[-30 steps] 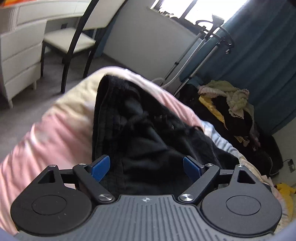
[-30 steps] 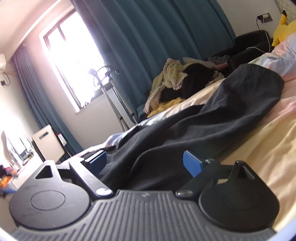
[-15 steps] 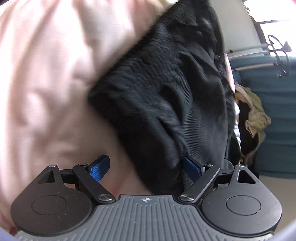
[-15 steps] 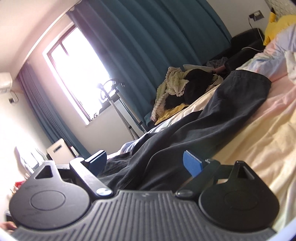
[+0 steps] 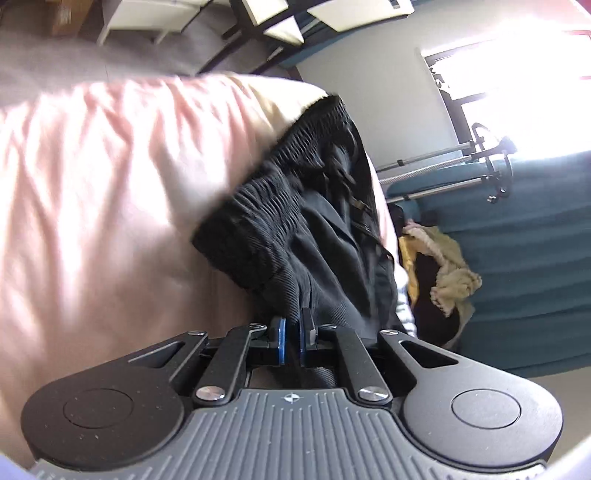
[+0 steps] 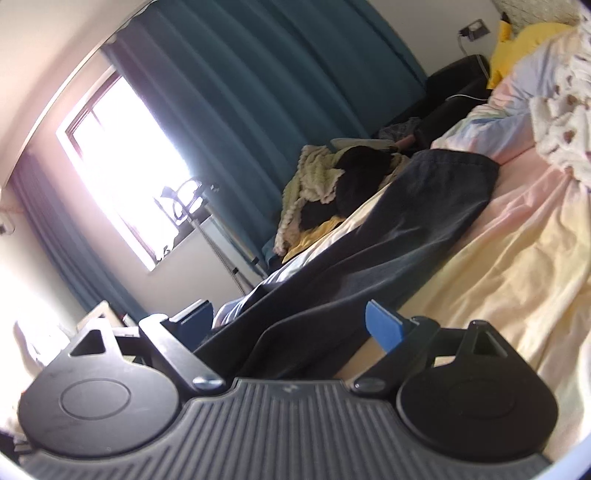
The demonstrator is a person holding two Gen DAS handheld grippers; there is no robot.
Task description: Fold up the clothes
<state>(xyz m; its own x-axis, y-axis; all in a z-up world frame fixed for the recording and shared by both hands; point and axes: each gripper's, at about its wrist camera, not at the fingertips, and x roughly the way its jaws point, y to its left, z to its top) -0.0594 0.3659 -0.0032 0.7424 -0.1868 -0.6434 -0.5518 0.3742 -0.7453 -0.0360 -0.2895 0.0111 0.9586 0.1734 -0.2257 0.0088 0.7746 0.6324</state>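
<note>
Black trousers [image 5: 317,229] with a ribbed elastic waistband lie on a bed covered by a pink and pale yellow sheet [image 5: 110,192]. My left gripper [image 5: 292,338] is shut on the waistband edge of the trousers, cloth pinched between its blue pads. In the right wrist view the trouser leg [image 6: 399,229] stretches away across the bed [image 6: 509,266]. My right gripper [image 6: 291,317] is open, its blue pads either side of the dark cloth close to the camera, not closed on it.
A heap of other clothes [image 6: 332,184] lies beyond the bed by a teal curtain [image 6: 277,92]. A metal rack [image 5: 454,173] stands under the window. A chair and white drawers [image 5: 155,14] stand on the grey floor. A white patterned blanket [image 6: 561,122] lies at the bed's far right.
My left gripper has closed on the trousers' waistband; it was open before. The left view has swung round. My right gripper stayed open and tilted slightly.
</note>
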